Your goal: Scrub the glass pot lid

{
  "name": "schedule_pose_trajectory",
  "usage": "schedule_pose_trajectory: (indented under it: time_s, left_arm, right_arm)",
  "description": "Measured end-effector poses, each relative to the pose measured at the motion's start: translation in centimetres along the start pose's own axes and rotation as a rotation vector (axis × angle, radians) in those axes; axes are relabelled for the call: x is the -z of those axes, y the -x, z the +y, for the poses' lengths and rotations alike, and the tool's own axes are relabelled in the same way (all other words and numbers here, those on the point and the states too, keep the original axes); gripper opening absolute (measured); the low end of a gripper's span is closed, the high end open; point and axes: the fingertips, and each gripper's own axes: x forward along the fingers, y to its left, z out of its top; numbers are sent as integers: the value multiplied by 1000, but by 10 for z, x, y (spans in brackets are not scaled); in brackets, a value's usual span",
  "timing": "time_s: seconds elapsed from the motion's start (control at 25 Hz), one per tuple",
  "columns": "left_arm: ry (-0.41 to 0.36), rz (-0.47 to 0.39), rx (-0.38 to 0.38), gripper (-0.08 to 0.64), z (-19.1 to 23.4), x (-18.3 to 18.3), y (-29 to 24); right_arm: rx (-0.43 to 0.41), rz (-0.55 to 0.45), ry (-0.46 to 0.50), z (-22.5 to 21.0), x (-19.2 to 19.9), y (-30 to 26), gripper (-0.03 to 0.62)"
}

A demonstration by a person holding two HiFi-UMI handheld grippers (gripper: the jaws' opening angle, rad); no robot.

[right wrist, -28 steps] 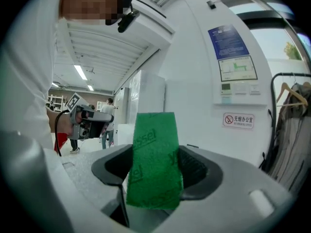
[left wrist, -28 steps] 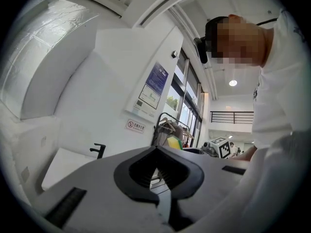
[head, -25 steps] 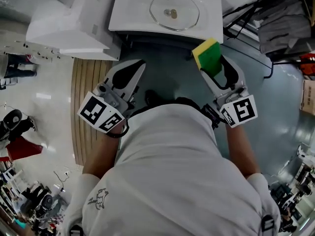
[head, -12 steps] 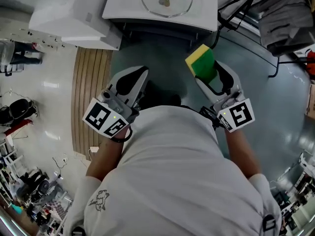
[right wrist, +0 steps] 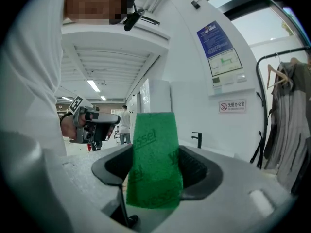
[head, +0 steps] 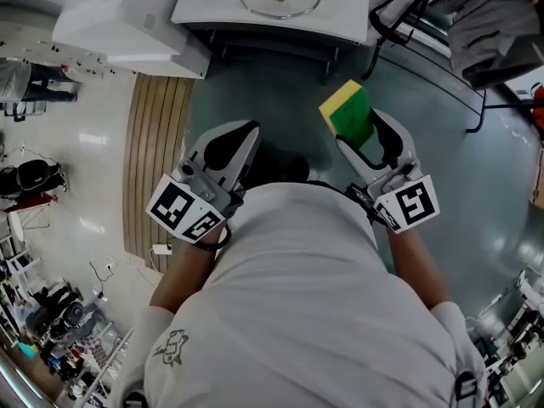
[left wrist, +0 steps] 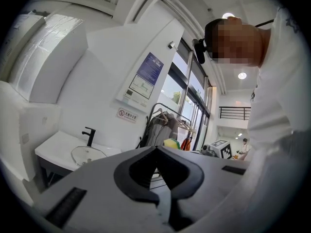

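Clamping sponge in right gripper; left gripper closed, empty

Bright, even light — fisheye-warped edges

Sponge green, yellow-backed; sink white; floor grey-green

Large indoor hall (washbasin, wall notices, clothes rack)
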Motion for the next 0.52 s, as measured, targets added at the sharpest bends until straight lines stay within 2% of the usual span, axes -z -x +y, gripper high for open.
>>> schedule_pose_trajectory:
  time_s: [0.2,0.52]
  left_arm:
    - [-7,-7,-17,-2,1,7,-4]
    - [-2,-9,-22,-2,-1,3,-12]
  right_arm:
    - [-18,-17,29,-4,3,-5,293]
    - [-32,-17,21,-10,0,-5,293]
